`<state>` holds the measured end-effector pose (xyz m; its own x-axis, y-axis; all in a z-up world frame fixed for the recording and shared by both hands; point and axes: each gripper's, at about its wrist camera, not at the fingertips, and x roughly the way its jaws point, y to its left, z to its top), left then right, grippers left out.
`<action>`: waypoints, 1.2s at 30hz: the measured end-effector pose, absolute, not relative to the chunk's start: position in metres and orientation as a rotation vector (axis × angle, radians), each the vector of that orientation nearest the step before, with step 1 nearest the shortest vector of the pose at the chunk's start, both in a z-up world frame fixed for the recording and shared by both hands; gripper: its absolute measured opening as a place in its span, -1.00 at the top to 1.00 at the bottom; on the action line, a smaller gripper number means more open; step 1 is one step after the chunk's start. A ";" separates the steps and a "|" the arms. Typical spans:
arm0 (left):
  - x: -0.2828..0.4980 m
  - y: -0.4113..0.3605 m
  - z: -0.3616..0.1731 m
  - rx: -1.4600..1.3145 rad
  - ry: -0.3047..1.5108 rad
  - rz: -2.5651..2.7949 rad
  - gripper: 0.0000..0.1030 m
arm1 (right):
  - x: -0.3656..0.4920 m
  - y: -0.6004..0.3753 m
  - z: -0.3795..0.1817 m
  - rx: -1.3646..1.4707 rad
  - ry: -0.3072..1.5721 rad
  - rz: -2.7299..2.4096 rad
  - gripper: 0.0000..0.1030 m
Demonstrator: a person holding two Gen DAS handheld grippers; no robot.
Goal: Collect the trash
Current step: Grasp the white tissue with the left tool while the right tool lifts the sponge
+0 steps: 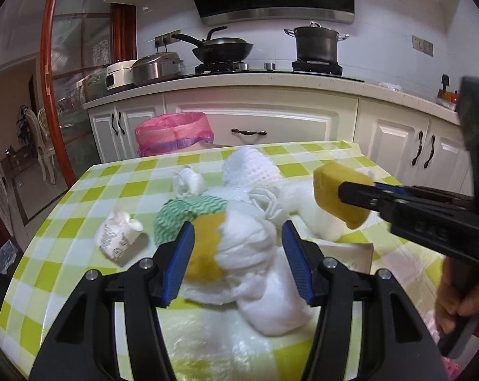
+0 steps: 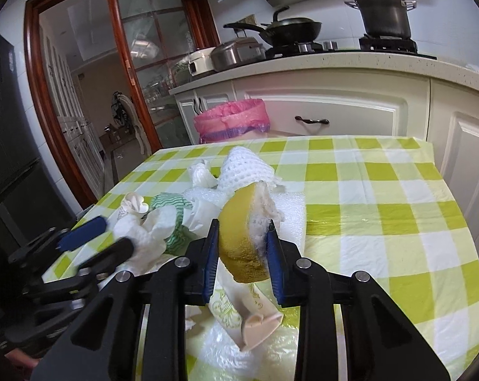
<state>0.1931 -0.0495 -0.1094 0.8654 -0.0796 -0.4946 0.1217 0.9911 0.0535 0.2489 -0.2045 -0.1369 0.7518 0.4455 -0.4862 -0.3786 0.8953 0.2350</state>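
Observation:
A heap of trash lies on the green-checked table [image 1: 80, 190]: crumpled white tissue [image 1: 249, 244], a yellow sponge [image 1: 204, 254], a green wavy cloth [image 1: 182, 212], white foam net [image 1: 252, 165] and a small printed paper wad [image 1: 117, 238]. My left gripper [image 1: 237, 250] is open, its blue pads on either side of the tissue and sponge. My right gripper [image 2: 241, 252] is shut on another yellow sponge [image 2: 239, 238], held above the table; it shows at right in the left wrist view [image 1: 337, 195]. A bin with a pink bag [image 1: 172, 133] stands beyond the table's far edge.
White kitchen cabinets [image 1: 271, 117] and a counter with a stove, a wok [image 1: 223, 49], a pot [image 1: 317, 44] and rice cookers run behind the table. A patterned paper cup [image 2: 249, 317] and clear plastic film lie near me. A glass door [image 2: 90, 79] is at left.

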 end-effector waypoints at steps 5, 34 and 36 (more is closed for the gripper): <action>0.204 -0.054 -0.117 0.079 0.543 -0.104 0.44 | 0.242 -0.212 -0.135 0.134 0.550 0.455 0.44; 0.191 -0.014 -0.050 -0.003 0.401 -0.084 0.57 | 0.253 -0.168 -0.089 0.104 0.461 0.545 0.44; 0.198 -0.010 -0.048 0.001 0.400 -0.081 0.57 | 0.260 -0.162 -0.085 0.101 0.458 0.550 0.44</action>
